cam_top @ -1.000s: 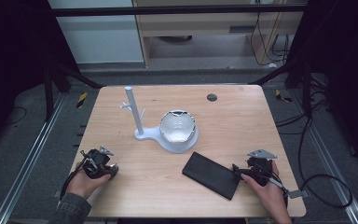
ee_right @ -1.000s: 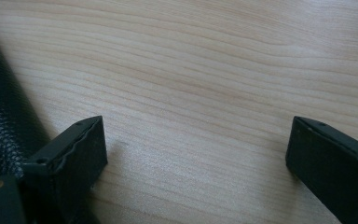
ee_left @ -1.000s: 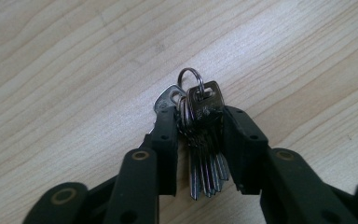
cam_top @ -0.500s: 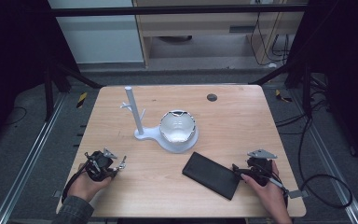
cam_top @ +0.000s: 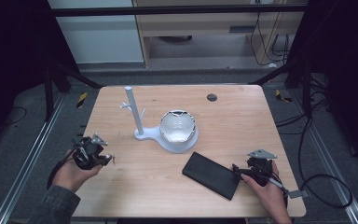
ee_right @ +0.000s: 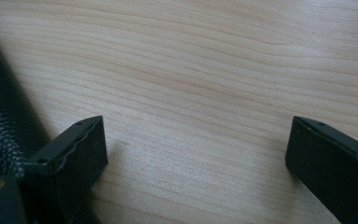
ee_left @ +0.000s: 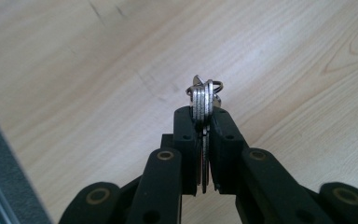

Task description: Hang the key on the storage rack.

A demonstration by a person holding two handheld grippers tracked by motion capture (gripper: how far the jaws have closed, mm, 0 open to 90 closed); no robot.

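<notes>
Light wooden table (cam_top: pixel 242 116) in a dim workshop, with a white stand (cam_top: pixel 168 133) and its bowl mid-table. The big change from a second ago: the left gripper (cam_top: pixel 103 157) has just pinched its jaws onto a bunch of keys (ee_left: pixel 203 100) and picked it up off the wood near the left edge. So the pickup looks done, carrying probably comes next. The right gripper (cam_top: pixel 240 171) sits with jaws wide apart beside the black wallet (cam_top: pixel 212 175).
</notes>
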